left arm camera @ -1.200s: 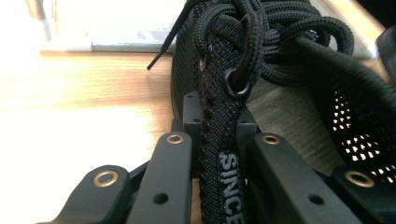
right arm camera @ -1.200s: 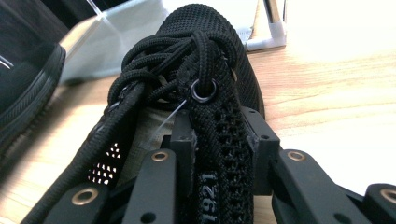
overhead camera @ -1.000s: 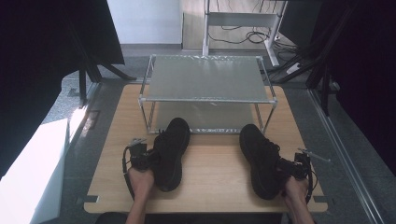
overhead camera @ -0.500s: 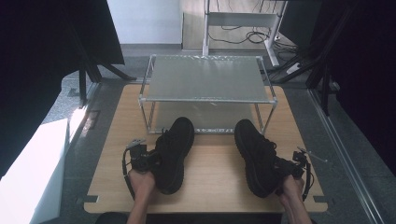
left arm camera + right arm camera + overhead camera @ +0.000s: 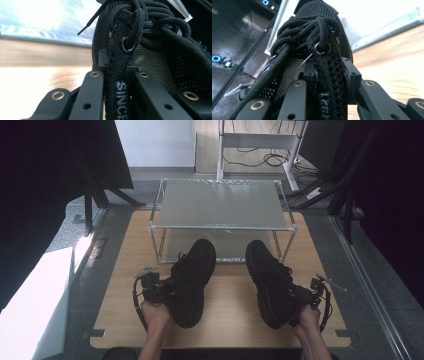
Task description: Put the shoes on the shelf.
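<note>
Left tongs (image 5: 159,289) clamped on left shoe (image 5: 192,280) collar, right tongs (image 5: 306,296) clamped on right shoe (image 5: 270,281) collar, both on the surface (image 5: 227,320) before the rack (image 5: 220,205); probably shelving: keep toes level, advance both together.

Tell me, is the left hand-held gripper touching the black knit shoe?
Touching. In the left gripper view, the left hand-held gripper has both jaws pressed against the collar edge of the black knit lace-up shoe, with no gap.
</note>
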Available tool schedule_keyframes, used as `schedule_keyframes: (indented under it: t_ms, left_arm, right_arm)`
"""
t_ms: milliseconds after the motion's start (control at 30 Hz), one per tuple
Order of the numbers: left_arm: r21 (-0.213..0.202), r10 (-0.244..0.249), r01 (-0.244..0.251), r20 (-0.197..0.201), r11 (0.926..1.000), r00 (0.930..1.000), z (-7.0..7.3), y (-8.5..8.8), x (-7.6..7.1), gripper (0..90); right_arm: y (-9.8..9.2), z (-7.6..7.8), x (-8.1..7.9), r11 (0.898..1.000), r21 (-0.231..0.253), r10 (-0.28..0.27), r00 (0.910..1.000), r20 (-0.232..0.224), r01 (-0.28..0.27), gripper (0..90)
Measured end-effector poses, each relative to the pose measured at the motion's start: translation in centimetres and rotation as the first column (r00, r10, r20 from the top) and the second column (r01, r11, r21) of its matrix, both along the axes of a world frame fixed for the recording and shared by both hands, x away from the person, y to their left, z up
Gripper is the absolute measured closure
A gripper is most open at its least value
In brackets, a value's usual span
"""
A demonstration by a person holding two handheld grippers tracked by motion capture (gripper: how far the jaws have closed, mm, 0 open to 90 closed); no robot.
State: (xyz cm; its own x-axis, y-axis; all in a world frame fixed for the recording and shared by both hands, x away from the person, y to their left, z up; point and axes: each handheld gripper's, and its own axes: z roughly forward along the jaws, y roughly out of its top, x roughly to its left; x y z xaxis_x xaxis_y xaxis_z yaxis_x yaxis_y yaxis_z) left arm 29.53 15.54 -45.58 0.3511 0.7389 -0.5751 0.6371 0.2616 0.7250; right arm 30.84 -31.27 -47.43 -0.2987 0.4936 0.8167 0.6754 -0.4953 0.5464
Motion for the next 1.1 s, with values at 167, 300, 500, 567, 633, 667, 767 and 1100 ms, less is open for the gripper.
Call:
schedule_keyframes:
  t_ms: [167,300,500,567,633,667,767,1100]
  left_arm:
    - [-0.031,-0.008,0.009,0.016,0.9995,0.9998,0.8,-0.1,-0.4,82.5]
    - [-0.042,-0.013,0.014,0.027,0.9990,0.9996,1.3,-0.2,-0.6,82.5]
    - [-0.065,-0.015,0.017,0.042,0.9977,0.9990,2.3,-0.3,-0.9,82.4]
    - [-0.077,-0.011,0.015,0.050,0.9969,0.9987,2.8,-0.3,-1.0,82.4]
    - [-0.081,-0.011,0.015,0.053,0.9966,0.9985,3.0,-0.4,-1.0,82.4]
    - [-0.089,-0.008,0.014,0.059,0.9959,0.9982,3.3,-0.4,-1.0,82.3]
    - [-0.104,-0.005,0.012,0.068,0.9945,0.9977,3.9,-0.5,-0.9,82.3]
    - [-0.124,-0.010,0.022,0.098,0.9920,0.9952,5.9,-0.8,-0.3,82.1]
  right_arm:
    - [0.9,1.0,-0.2,0.999,0.026,0.022,0.9996,0.016,-0.023,70.7]
    - [1.4,1.5,-0.3,0.998,0.048,0.035,0.9991,0.024,-0.036,70.7]
    - [2.2,2.7,-0.5,0.997,0.064,0.048,0.9980,0.041,-0.050,70.6]
    - [2.5,3.2,-0.5,0.996,0.074,0.049,0.9977,0.047,-0.052,70.6]
    - [2.6,3.4,-0.5,0.996,0.078,0.050,0.9978,0.043,-0.053,70.6]
    - [2.8,3.7,-0.5,0.995,0.082,0.048,0.9976,0.050,-0.052,70.6]
    - [3.0,4.1,-0.5,0.994,0.097,0.044,0.9978,0.049,-0.049,70.6]
    - [3.9,6.6,0.1,0.995,0.091,0.041,0.9957,0.083,-0.049,70.6]
